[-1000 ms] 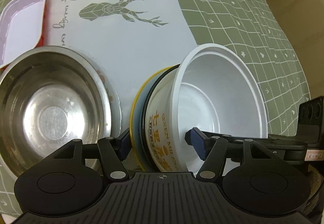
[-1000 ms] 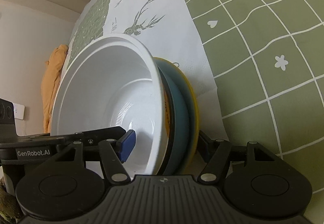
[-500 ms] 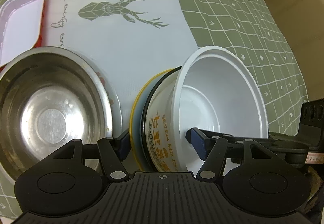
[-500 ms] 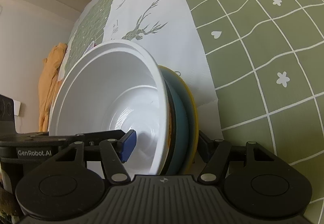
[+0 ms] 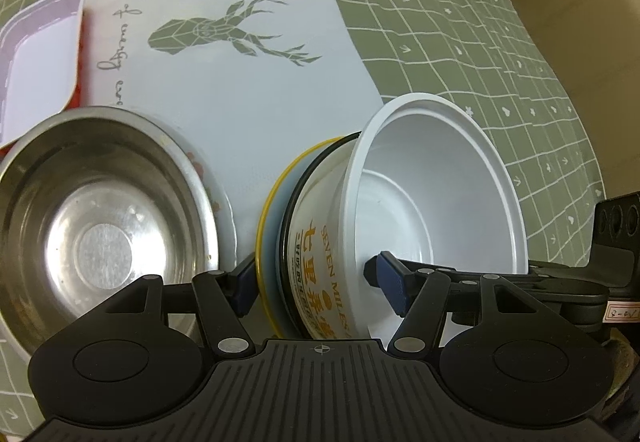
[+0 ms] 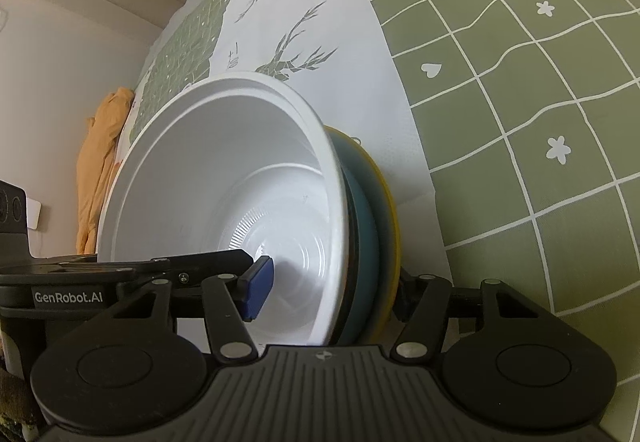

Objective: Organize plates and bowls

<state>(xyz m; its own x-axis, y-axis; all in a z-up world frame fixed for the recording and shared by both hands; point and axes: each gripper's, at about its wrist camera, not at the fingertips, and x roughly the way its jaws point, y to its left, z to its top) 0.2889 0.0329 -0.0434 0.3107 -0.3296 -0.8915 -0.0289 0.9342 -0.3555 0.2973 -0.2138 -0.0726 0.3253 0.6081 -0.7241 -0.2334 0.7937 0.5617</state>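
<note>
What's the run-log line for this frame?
left tool: straddling tilted stack, grip unclear | right tool: closing around stack | stack: white bowl on plates | steel bowl: untouched

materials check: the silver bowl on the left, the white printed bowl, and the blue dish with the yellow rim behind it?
Round silver bowl: looks like stainless steel, brushed, with mirror-like glare and a dull centre disc.
White bowl with orange lettering: probably thin disposable plastic or coated paper; rolled lip, moulded ribs on its floor, matte-gloss.
Blue dish with yellow rim: smooth and glossy, ceramic or melamine; cannot tell which.
</note>
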